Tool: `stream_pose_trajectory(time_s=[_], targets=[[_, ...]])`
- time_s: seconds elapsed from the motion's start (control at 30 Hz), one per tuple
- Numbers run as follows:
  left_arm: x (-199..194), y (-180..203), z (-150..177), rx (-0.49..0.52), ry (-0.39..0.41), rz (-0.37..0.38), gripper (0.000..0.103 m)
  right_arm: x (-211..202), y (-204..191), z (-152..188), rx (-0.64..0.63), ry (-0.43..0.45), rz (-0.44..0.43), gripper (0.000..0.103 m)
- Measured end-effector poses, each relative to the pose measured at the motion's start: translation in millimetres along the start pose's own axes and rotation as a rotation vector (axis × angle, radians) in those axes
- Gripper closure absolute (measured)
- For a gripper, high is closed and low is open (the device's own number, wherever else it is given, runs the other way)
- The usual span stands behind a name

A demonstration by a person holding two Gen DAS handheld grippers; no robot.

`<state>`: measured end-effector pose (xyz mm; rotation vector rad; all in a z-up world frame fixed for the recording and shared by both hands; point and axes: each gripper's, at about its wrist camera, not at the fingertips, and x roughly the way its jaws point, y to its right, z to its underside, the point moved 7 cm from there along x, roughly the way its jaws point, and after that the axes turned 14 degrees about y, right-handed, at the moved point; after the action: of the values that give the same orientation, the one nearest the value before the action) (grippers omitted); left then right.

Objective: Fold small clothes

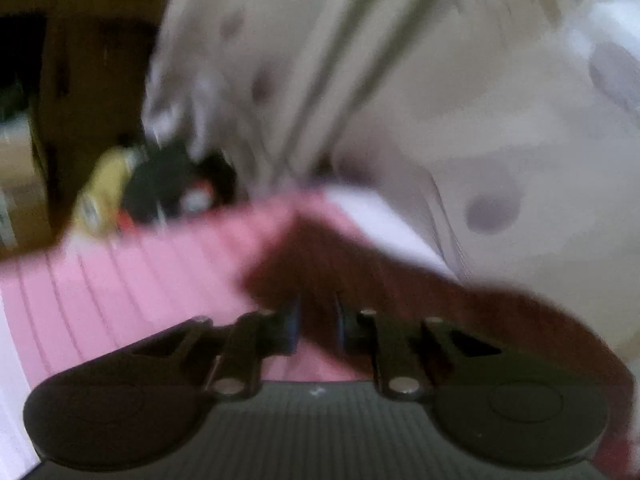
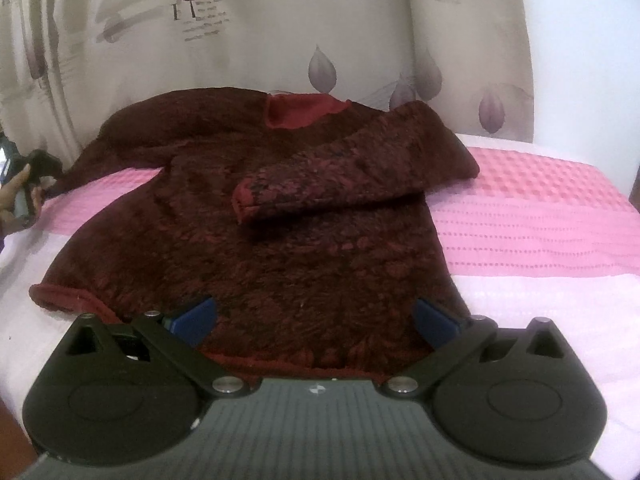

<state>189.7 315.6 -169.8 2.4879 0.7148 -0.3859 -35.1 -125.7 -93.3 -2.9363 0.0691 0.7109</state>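
Observation:
A dark red fuzzy sweater (image 2: 280, 248) lies flat on a pink blanket (image 2: 540, 208), neck at the far side. One sleeve (image 2: 340, 172) is folded across the chest. The other sleeve (image 2: 120, 132) stretches out to the left, where my left gripper (image 2: 38, 168) has its end. The blurred left wrist view shows the left gripper (image 1: 318, 320) with its jaws narrow and the dark red sleeve (image 1: 360, 264) pinched between the pads. My right gripper (image 2: 314, 316) stands wide open just above the sweater's near hem, with nothing held.
A pale printed curtain (image 2: 360, 20) hangs right behind the bed. White sheet (image 2: 560, 320) borders the pink blanket (image 1: 140, 272) in front. A person's hand (image 2: 10, 196) holds the left gripper at the left edge. Dark clutter (image 1: 160, 184) and brown furniture lie beyond the bed.

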Motion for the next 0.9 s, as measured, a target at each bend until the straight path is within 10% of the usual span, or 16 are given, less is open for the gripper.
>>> stream_pose_trajectory(time_s=[0.23,0.47,0.7,0.9], targets=[[-14,3,-43,0.030,0.084,0.074,0.086,1,3,-2,0.014,0.011,0.004,0.000],[-87,25,30,-0.063,-0.095,0.257,0.084,19,-3,-22,-0.041,0.057,-0.068,0.000],[-155,36,113,-0.110,-0.181,0.404,0.084,43,-30,-44,-0.252,0.129,-0.137,0.000],[-170,36,137,-0.090,-0.138,0.476,0.084,83,-73,-35,-0.759,0.190,-0.166,0.013]])
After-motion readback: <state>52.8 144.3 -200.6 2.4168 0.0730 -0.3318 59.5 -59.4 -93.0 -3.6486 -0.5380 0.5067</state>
